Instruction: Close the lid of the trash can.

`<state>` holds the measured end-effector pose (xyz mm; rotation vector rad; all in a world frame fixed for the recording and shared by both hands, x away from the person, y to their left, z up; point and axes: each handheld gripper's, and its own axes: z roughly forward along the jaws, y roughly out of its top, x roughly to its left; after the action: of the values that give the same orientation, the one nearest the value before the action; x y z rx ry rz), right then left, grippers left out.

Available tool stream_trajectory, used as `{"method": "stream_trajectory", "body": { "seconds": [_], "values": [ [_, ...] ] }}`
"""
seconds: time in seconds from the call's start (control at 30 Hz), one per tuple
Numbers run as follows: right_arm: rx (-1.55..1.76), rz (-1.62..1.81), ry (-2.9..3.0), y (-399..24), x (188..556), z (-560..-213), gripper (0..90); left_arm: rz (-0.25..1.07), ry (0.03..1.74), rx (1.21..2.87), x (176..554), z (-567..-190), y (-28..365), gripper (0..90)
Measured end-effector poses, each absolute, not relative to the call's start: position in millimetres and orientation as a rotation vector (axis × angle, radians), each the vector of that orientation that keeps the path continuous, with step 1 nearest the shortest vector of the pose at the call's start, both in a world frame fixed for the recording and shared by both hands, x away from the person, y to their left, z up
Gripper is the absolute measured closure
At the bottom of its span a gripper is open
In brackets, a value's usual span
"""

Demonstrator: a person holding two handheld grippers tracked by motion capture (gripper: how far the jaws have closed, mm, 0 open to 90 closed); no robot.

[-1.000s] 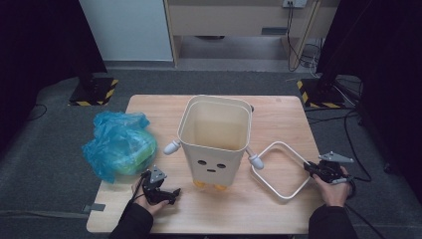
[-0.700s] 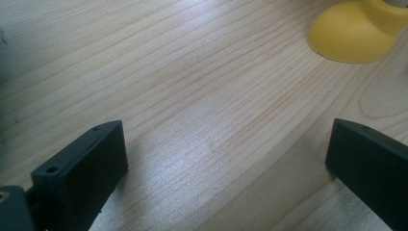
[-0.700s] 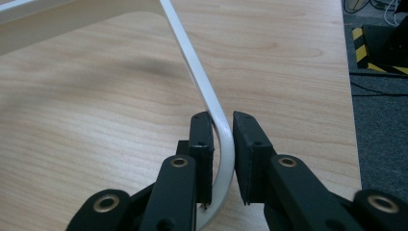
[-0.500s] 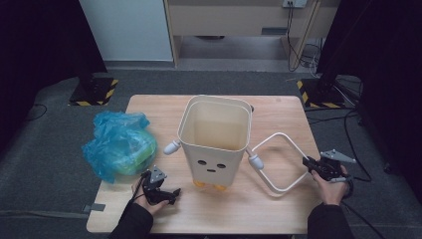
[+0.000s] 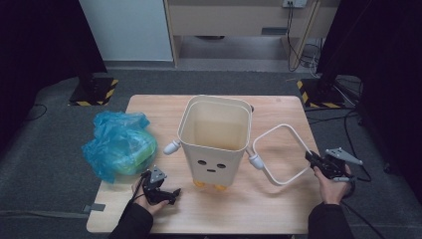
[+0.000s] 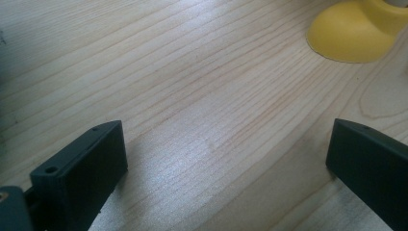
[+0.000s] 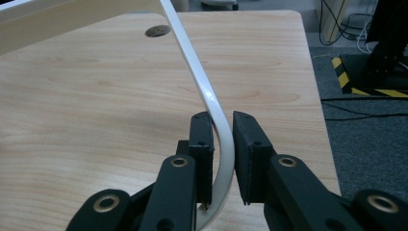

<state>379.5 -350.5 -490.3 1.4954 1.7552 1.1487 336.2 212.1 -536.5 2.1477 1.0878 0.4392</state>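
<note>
A cream bin [image 5: 214, 144] with a face and yellow feet stands mid-table. Its white loop handle [image 5: 278, 152] swings out to the right, lifted off the wood. My right gripper [image 5: 312, 160] is shut on the handle's far corner; in the right gripper view the thin white bar [image 7: 211, 106] runs between both pads [image 7: 222, 122]. My left gripper [image 5: 173, 192] rests low on the table in front of the bin's left side, jaws wide open [image 6: 226, 144] with bare wood between them. A yellow foot [image 6: 353, 31] lies just ahead of it.
A crumpled blue plastic bag [image 5: 117, 144] with something green inside sits at the table's left. A round cable hole [image 7: 157, 31] lies behind the bin. The table's right edge [image 7: 320, 96] runs close beside my right gripper, with cables and a stand base on the floor.
My right gripper has shifted slightly toward the bin and away from me, taking the handle's corner with it. The left gripper has not moved.
</note>
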Motion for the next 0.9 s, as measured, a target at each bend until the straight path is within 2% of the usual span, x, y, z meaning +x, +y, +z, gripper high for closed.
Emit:
{"method": "stream_trajectory", "body": {
  "seconds": [0.9],
  "values": [
    [1.386, 1.271, 1.553, -344.3, 371.2, -456.3, 79.1, 0.439, 1.089, 2.147, 336.1, -536.5, 212.1, 0.0]
  ]
}}
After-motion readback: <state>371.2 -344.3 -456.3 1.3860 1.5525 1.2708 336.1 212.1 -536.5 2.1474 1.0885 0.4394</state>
